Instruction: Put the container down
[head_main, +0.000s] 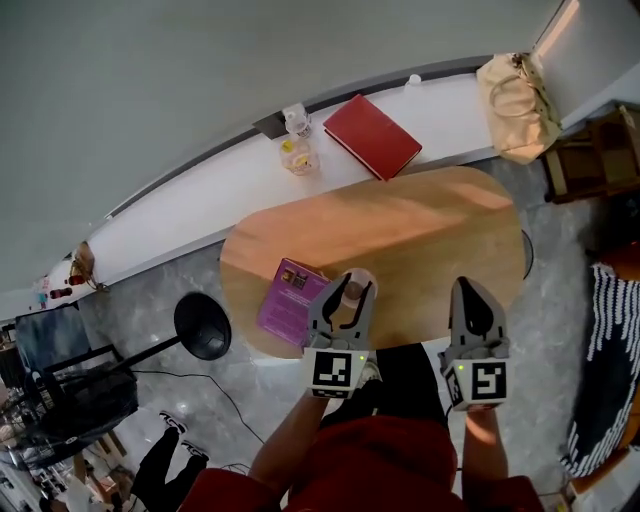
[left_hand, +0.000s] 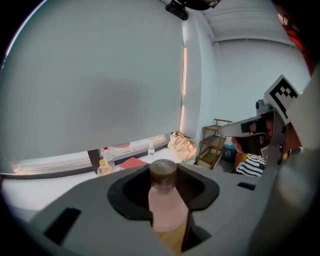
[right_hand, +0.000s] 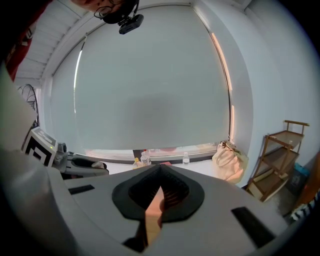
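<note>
From the head view, my left gripper (head_main: 348, 296) carries the pale pink, brown-capped container (head_main: 357, 282) over the oval wooden table (head_main: 420, 220), just beside a purple book (head_main: 290, 298). I'd set it down upright on bare wood, clear of that book. The left gripper view shows the jaws clamped on the container's body. The right gripper view shows my right gripper (right_hand: 159, 175) pinched together with nothing in it.

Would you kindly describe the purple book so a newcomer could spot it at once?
Find the oval wooden table. On its near left part, just left of the left gripper, lies the purple book. The only other one, the red book, lies on the white ledge.
</note>
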